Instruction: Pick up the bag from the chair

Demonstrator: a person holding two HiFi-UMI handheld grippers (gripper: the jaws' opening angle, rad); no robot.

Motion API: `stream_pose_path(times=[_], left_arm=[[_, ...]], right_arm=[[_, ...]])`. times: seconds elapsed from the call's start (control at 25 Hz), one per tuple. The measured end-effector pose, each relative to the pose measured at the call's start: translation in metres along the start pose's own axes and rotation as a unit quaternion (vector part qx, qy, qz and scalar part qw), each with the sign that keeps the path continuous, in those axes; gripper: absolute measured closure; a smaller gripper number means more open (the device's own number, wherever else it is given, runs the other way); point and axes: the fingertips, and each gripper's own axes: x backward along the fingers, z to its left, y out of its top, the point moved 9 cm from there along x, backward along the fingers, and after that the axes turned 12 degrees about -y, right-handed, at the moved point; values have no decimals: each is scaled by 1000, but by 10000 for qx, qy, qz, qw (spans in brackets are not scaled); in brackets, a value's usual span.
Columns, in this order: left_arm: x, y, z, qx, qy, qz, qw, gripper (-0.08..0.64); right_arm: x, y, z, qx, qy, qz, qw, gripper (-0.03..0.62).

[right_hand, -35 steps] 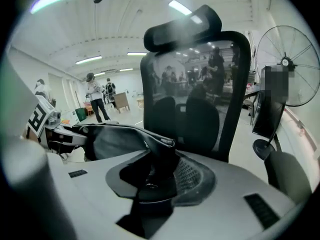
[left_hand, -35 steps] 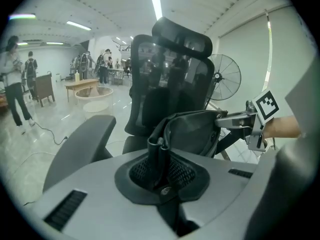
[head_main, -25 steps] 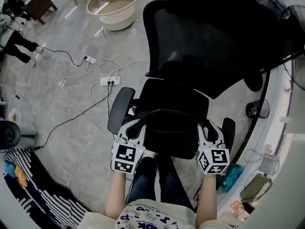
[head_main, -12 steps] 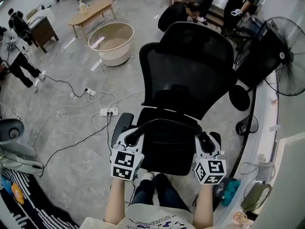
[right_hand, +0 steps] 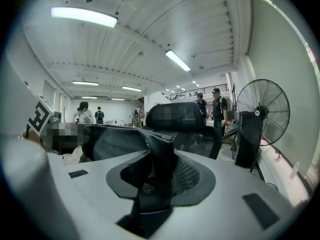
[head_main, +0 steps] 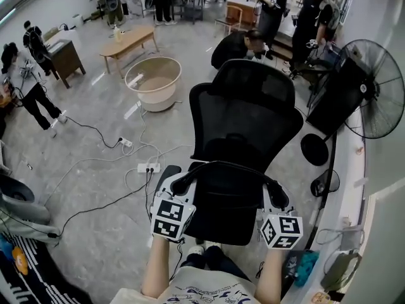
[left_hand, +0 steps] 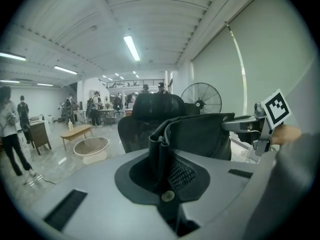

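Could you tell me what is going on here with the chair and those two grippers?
A person holds a gripper in each hand and has a black bag between them, in front of the chair. The left gripper has its tongs shut on one edge of the bag, and the right gripper has its tongs shut on the other. The bag covers the seat from above, so whether it has cleared the seat cannot be told.

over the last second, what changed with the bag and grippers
The head view tilted up, so the whole chair and more of the room show. The bag, stretched between the left gripper and right gripper, sits lower in the frame; whether it rose is unclear. Both grippers stay shut on the bag.
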Motion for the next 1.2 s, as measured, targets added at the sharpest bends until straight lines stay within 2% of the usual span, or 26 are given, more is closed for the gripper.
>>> stream_pose_path(times=[0.56,1.2], left_arm=[[24,28,-17,-174,8,-290,9994,525],[37,32,-25,-229,-70,-364,9991,525]], right_arm=[[33,30,-2,51,-73,-382,9992,456],[51,36,0,57,-158,-492,9986,457]])
